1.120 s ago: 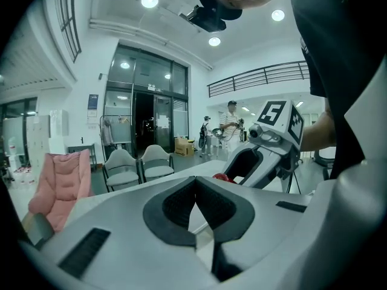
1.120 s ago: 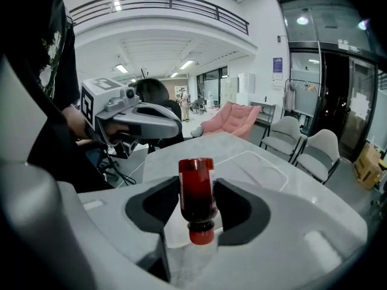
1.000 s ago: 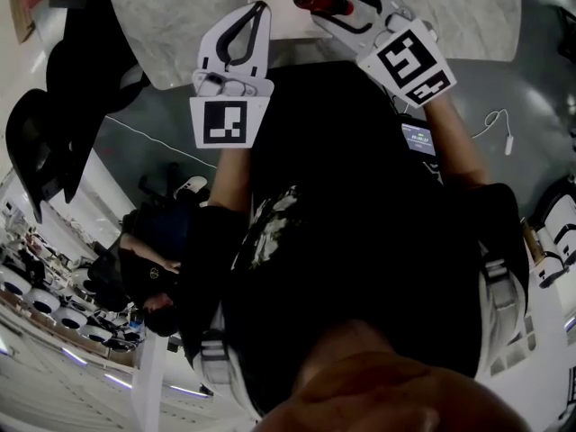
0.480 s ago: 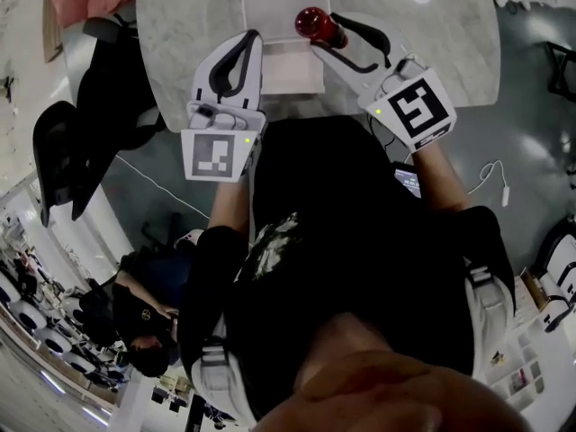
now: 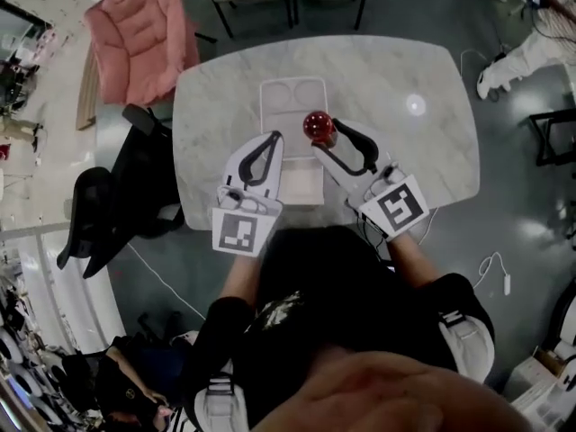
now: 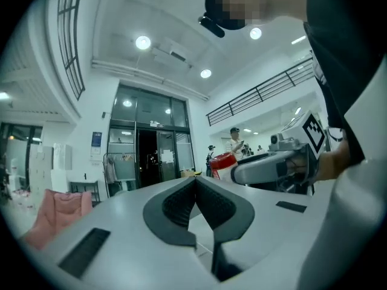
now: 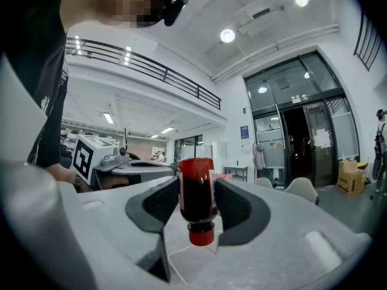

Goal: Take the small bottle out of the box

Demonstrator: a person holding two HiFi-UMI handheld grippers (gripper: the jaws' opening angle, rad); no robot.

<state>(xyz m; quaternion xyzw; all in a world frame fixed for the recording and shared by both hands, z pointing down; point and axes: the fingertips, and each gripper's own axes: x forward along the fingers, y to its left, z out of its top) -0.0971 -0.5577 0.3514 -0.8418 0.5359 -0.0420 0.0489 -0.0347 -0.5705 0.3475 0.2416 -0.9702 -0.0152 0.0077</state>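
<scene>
The right gripper (image 7: 196, 186) is closed on the small bottle (image 7: 196, 201). Its two dark pads (image 7: 158, 201) press on the bottle's sides. The bottle is red with a red cap (image 7: 201, 234), and in the right gripper view the cap points to the bottom of the frame.

In the head view the small bottle (image 5: 318, 126) shows in the middle of the frame, between the tips of the right gripper (image 5: 329, 137). It sits over the right edge of the box (image 5: 290, 97). The box is white and has round dips in its upper part. It lies in the middle of the white tabletop (image 5: 225, 88).

The left gripper (image 5: 274, 137) is just to the left of the bottle, over the left side of the box. In the left gripper view the left gripper (image 6: 195, 181) is closed, its tips touch, and nothing is between them. At the right of that view you can see the right gripper (image 6: 266, 168) with the red bottle (image 6: 225, 162).

A pink chair (image 5: 144, 48) stands at the upper left of the head view. A black chair (image 5: 117, 205) stands at the left of the tabletop.
</scene>
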